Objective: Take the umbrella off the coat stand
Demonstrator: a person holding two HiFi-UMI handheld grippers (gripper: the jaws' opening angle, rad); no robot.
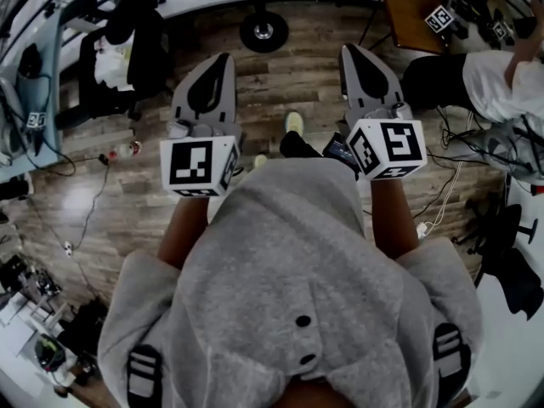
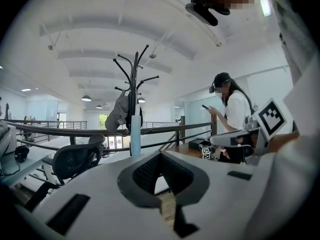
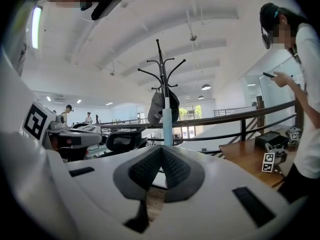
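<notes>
Left tongs [image 2: 160, 156]: smooth white shells, ribbed grey pads pressed together, nothing pinched | right tongs [image 3: 161, 149]: likewise shut tip to tip | floor [image 1: 285, 79]: wood planks | far: slim pale-blue cylindrical umbrella [image 3: 167, 126] hangs upright on black branched coat stand [image 3: 161, 69], beside grey cap [image 3: 156, 109]

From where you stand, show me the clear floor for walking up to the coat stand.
Bare wood floor runs between the left gripper and right gripper up to the coat stand's base. Crowded: chair at left, a person and cables at right.
</notes>
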